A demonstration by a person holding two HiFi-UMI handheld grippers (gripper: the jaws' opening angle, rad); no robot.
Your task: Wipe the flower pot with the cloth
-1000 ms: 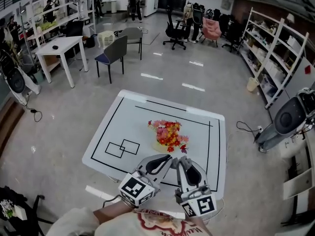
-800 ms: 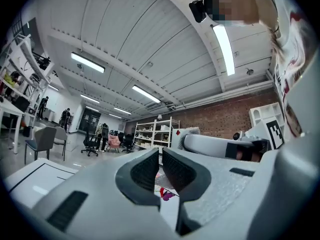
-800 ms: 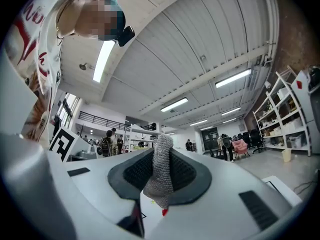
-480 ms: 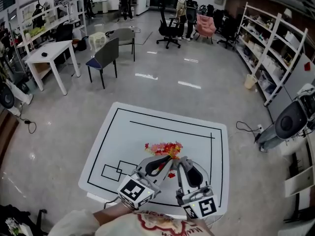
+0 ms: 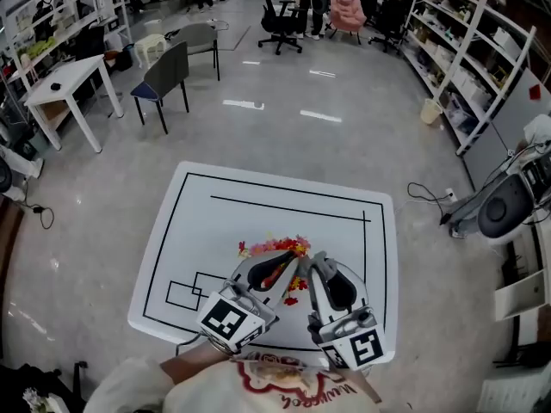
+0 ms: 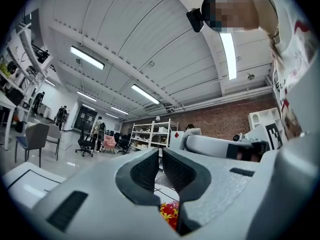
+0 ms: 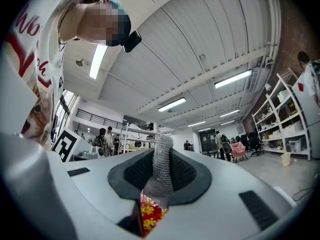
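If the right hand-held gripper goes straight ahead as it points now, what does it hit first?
Probably nothing close: the right hand-held gripper, shut on the cloth, aims above the flowers; depth is unclear.

Cloth point(image 7: 160, 181): grey knit strip, standing upright, pinched between the closed jaws of the right gripper point(image 7: 161, 154), with its top end poking past the jaw tips. Flower pot point(image 5: 275, 249): stands on the white table point(image 5: 258, 218). Only its red, yellow and pink blooms show; the pot body is hidden.
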